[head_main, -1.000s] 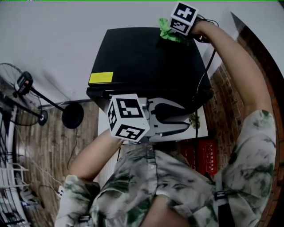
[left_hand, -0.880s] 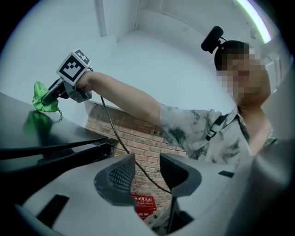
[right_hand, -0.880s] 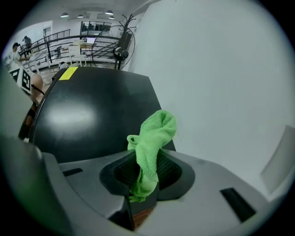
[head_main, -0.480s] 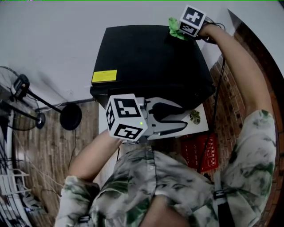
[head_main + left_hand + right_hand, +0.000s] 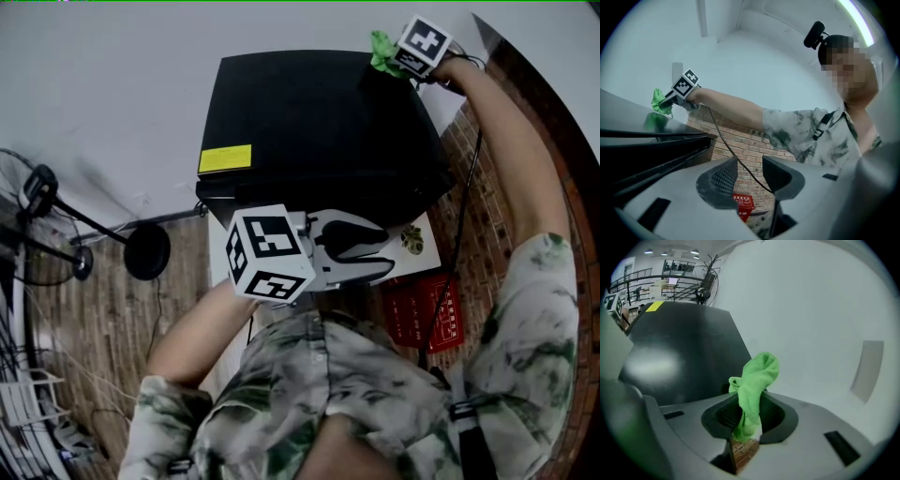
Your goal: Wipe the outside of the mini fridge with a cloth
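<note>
Fridge (image 5: 319,122) black, yellow label (image 5: 225,157). Cloth (image 5: 754,380) bright green. Cube (image 5: 267,251) white with black square markers; shirt (image 5: 375,394) pale with grey-green marbling.

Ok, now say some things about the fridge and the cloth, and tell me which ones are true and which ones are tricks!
1. The cloth is green. True.
2. The left gripper is holding the cloth. False: the right gripper pinches it between its fingers, and the left one's fingers are apart with nothing between them.
3. The mini fridge is white. False: it is black. The wall behind it is the white thing.
4. There is a yellow sticker on top of the mini fridge. True.
</note>
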Tool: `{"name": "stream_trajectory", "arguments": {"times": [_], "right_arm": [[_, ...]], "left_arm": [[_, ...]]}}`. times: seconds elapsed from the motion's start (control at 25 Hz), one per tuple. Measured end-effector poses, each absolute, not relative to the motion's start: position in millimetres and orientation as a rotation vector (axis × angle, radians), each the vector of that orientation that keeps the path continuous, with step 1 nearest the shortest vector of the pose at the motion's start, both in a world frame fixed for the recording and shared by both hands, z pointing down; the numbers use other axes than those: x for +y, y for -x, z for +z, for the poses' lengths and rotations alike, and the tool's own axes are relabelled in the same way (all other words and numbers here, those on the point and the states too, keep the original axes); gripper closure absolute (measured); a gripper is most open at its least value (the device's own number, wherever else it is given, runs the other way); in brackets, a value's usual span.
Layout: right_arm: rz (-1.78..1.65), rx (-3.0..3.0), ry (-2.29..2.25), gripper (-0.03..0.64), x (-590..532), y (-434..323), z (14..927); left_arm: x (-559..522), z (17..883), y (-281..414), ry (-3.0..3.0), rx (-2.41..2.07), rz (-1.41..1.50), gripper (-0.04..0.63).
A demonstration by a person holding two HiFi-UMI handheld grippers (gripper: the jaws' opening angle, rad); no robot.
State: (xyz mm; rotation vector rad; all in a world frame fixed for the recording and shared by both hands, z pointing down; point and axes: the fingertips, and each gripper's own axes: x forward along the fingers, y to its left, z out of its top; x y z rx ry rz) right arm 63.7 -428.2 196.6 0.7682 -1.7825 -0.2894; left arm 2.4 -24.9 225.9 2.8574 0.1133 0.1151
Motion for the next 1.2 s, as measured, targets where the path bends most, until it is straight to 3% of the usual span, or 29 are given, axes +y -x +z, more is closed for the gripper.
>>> {"name": "stream_trajectory", "arguments": {"times": [0.64,1.2], "right_arm": [[-0.317,-1.921,-0.961,0.514,-307,-69,140],[-0.357,-2.071,-0.958,0.514,-264,-149,151]], "left_arm": [[37,218,4,-2.86,0.461,0.122,0.42],[22,228,-111,-2.885,0.408,0.137,0.42]]}}
